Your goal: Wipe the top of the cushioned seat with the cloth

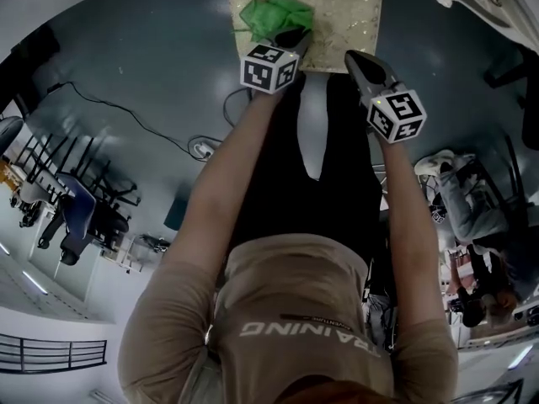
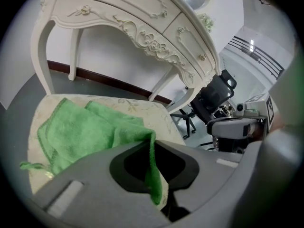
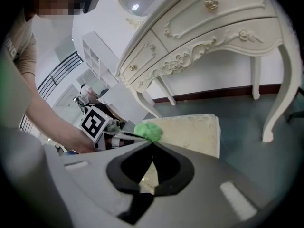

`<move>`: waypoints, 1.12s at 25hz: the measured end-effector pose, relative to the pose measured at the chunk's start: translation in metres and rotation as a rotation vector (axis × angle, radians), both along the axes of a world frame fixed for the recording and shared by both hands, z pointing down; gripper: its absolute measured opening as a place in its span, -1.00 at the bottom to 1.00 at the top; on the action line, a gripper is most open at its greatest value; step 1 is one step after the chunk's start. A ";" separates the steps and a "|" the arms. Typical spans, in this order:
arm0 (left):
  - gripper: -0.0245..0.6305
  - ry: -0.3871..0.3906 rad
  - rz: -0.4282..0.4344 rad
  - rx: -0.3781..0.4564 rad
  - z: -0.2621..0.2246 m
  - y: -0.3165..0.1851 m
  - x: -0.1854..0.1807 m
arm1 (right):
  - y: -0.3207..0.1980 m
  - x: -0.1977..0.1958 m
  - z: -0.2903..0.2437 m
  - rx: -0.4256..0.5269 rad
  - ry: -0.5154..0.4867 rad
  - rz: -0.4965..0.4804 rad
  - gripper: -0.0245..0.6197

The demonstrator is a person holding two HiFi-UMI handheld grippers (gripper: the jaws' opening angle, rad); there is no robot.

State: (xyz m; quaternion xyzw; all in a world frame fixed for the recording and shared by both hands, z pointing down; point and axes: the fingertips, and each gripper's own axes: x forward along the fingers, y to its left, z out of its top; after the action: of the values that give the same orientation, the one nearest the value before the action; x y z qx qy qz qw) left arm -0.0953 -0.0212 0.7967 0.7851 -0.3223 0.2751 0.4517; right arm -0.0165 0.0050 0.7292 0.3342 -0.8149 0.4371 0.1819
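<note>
Left tongs (image 2: 153, 145) pinch cloth (image 2: 80, 132) | right tongs (image 3: 151, 144) closed, empty | seat (image 1: 354, 15) partly hidden under cloth

1. We hold our left gripper (image 1: 290, 39) out ahead, the bare left forearm (image 1: 223, 171) stretched forward and its marker cube (image 1: 269, 67) facing up.
2. In the left gripper view, its jaws are pressed together on a fold of the green cloth (image 2: 85, 132).
3. Our right gripper (image 1: 354, 57) is held just beside the left one and slightly nearer our body, on the extended right forearm (image 1: 410, 200).
4. In the right gripper view, its jaw tips meet with nothing pinched between them.
</note>
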 end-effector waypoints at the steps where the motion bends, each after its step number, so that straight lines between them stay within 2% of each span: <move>1: -0.85 0.004 0.001 -0.001 0.000 0.000 0.011 | 0.000 0.009 -0.001 0.000 -0.003 0.014 -0.94; 10: -0.85 0.019 0.078 0.000 -0.004 0.007 0.100 | -0.002 0.078 0.001 0.023 0.003 0.026 -0.94; 19: -0.85 0.042 0.155 -0.039 0.003 0.015 0.196 | 0.002 0.153 0.005 0.021 0.014 0.051 -0.94; 23: -0.85 0.118 0.197 -0.088 0.000 0.024 0.239 | 0.005 0.188 0.011 0.014 0.037 0.074 -0.94; 28: -0.85 0.201 0.269 -0.079 -0.017 0.032 0.272 | 0.006 0.216 0.013 0.024 0.052 0.103 -0.94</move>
State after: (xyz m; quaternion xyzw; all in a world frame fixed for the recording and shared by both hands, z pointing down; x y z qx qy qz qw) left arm 0.1767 0.0103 0.7797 0.8265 -0.1565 0.2658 0.4710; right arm 0.2000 0.0109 0.7422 0.3891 -0.7969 0.4273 0.1762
